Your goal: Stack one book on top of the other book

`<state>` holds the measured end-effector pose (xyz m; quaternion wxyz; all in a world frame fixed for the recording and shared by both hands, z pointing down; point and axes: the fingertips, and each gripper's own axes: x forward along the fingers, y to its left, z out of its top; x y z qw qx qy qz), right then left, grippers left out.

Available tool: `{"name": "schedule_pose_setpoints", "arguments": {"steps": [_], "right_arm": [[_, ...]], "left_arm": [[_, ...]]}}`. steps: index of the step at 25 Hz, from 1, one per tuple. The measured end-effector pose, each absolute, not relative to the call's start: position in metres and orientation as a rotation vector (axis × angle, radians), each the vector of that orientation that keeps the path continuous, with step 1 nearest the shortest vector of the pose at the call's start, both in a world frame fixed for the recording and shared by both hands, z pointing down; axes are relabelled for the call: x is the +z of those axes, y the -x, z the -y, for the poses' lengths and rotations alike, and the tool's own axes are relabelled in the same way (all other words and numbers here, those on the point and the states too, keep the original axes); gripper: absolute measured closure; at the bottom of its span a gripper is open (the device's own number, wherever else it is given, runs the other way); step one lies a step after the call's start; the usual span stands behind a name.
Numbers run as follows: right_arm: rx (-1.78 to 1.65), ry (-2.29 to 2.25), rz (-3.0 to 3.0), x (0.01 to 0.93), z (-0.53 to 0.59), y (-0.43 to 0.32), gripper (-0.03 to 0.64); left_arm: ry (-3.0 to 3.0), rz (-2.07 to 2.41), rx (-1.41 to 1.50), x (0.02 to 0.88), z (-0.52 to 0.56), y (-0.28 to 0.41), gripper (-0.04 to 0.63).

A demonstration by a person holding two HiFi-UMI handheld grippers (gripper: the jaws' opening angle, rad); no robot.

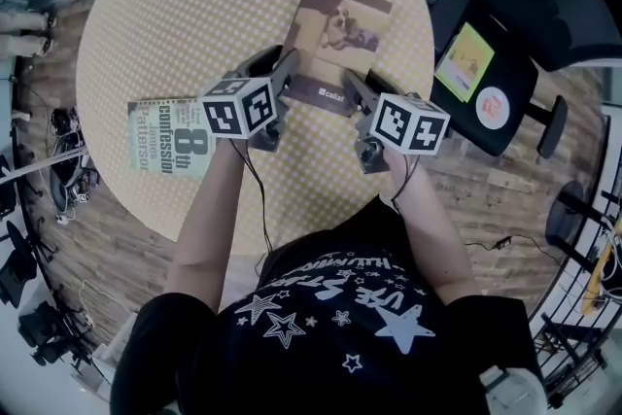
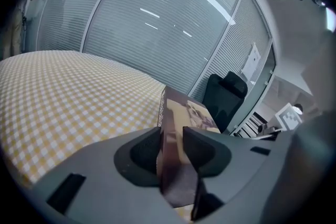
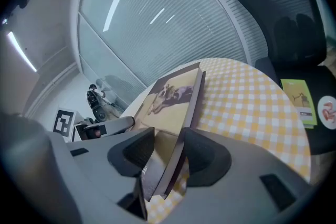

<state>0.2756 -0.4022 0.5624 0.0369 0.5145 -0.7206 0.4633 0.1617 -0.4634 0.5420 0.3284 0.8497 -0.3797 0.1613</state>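
A brown book (image 1: 335, 34) with a picture on its cover lies at the far middle of the round, yellow-checked table (image 1: 175, 5). My left gripper (image 1: 288, 75) is shut on its near left corner and my right gripper (image 1: 350, 85) on its near right corner. In the left gripper view the book (image 2: 189, 113) runs away between the pads, with the gripper (image 2: 170, 152) clamped on its edge. The right gripper view shows the book (image 3: 173, 92) tilted, its near edge above the cloth inside the gripper (image 3: 169, 157). A second book (image 1: 170, 139), green and white, lies flat at the table's left.
A black office chair (image 1: 515, 121) stands right of the table, with a green leaflet (image 1: 465, 60) and a round sticker on its seat. Cables and gear lie on the wooden floor at the left. A glass wall with blinds (image 2: 157, 23) stands beyond the table.
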Motion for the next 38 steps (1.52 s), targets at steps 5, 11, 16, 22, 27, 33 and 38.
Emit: {"name": "schedule_pose_setpoints", "arguments": {"steps": [5, 11, 16, 22, 27, 33, 38], "right_arm": [[1.334, -1.573, 2.265, 0.539, 0.383, -0.269, 0.433], [1.191, -1.611, 2.378, 0.495, 0.358, -0.263, 0.433], [1.111, -1.620, 2.421, 0.471, 0.327, -0.254, 0.433], [1.074, -1.628, 2.445, 0.456, 0.278, -0.236, 0.433], [1.043, -1.624, 2.468, 0.448, 0.241, -0.222, 0.433], [1.051, -1.584, 2.506, 0.445, 0.213, -0.208, 0.433], [1.054, -1.554, 2.526, 0.446, 0.203, -0.208, 0.433]], "left_arm": [[-2.265, 1.014, 0.349, 0.514, 0.444, -0.153, 0.462], [-2.353, 1.050, 0.245, 0.465, 0.416, -0.145, 0.468], [-2.331, 1.052, 0.169, 0.445, 0.381, -0.133, 0.472], [-2.344, 1.030, 0.120, 0.431, 0.332, -0.113, 0.476], [-2.354, 1.045, 0.100, 0.423, 0.294, -0.098, 0.476], [-2.348, 1.073, 0.096, 0.418, 0.261, -0.082, 0.479], [-2.338, 1.123, 0.108, 0.416, 0.249, -0.082, 0.479]]}}
